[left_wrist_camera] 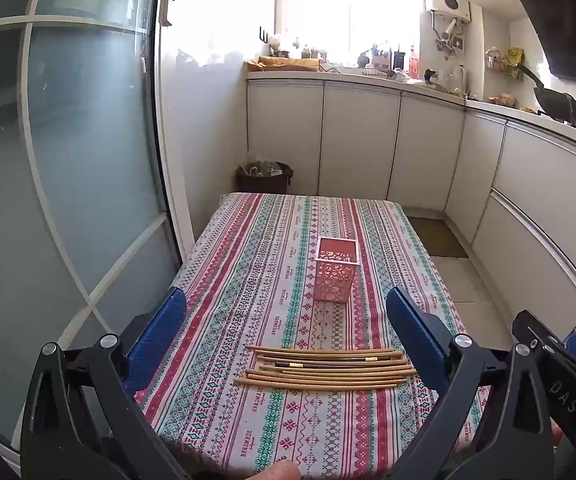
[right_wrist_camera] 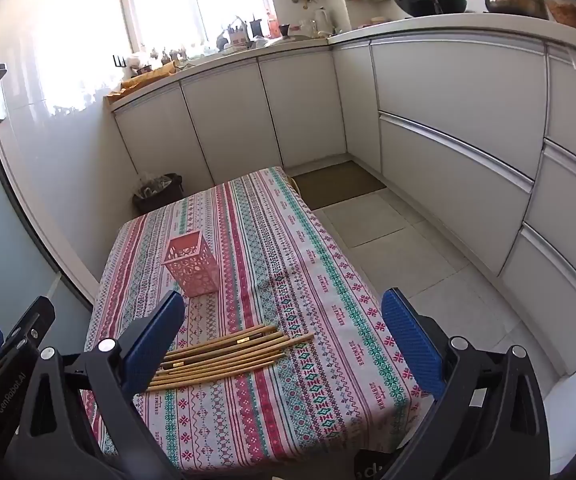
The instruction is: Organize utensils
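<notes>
Several bamboo chopsticks [left_wrist_camera: 327, 368] lie side by side in a loose row on the patterned tablecloth [left_wrist_camera: 248, 280], a dark one among them. Behind them stands an upright pink cut-out holder [left_wrist_camera: 335, 270], with nothing seen inside. My left gripper [left_wrist_camera: 288, 320] hovers above the near end of the table, jaws wide open, with the chopsticks seen between its blue fingers. In the right wrist view the chopsticks [right_wrist_camera: 224, 354] lie low and left, the holder [right_wrist_camera: 192, 262] beyond them. My right gripper [right_wrist_camera: 284, 320] is also wide open and holds nothing; its left finger hides the chopsticks' near ends.
A frosted glass door [left_wrist_camera: 68, 160] runs along the table's left side. White kitchen cabinets [right_wrist_camera: 447, 140] stand behind and to the right, with tiled floor [right_wrist_camera: 399, 256] between. A dark bin [left_wrist_camera: 264, 178] sits past the table's far end. A wok [right_wrist_camera: 431, 2] rests on the counter.
</notes>
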A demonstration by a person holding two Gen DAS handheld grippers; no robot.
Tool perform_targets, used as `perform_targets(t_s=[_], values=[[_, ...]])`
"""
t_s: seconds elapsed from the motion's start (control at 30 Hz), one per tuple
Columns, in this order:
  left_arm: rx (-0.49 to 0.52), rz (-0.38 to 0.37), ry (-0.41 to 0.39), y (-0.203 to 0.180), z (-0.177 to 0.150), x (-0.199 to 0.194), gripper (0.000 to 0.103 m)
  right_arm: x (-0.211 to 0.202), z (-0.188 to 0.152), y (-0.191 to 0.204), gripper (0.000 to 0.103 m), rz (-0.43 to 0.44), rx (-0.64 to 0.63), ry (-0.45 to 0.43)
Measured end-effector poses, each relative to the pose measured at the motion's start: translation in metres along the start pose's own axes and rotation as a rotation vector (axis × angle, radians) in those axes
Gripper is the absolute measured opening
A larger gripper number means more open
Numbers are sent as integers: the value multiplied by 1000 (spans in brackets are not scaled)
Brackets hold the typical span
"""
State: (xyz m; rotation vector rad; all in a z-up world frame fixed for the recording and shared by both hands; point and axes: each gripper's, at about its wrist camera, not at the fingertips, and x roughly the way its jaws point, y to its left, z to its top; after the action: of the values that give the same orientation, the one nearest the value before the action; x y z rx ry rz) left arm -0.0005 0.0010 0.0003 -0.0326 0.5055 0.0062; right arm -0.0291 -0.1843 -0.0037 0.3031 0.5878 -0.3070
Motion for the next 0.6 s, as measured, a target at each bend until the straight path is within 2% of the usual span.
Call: perform_targets(t_s=[0.6], values=[[33,-7,14,-4,0,-2,96,-2,2,-3,96,2,11,-2]])
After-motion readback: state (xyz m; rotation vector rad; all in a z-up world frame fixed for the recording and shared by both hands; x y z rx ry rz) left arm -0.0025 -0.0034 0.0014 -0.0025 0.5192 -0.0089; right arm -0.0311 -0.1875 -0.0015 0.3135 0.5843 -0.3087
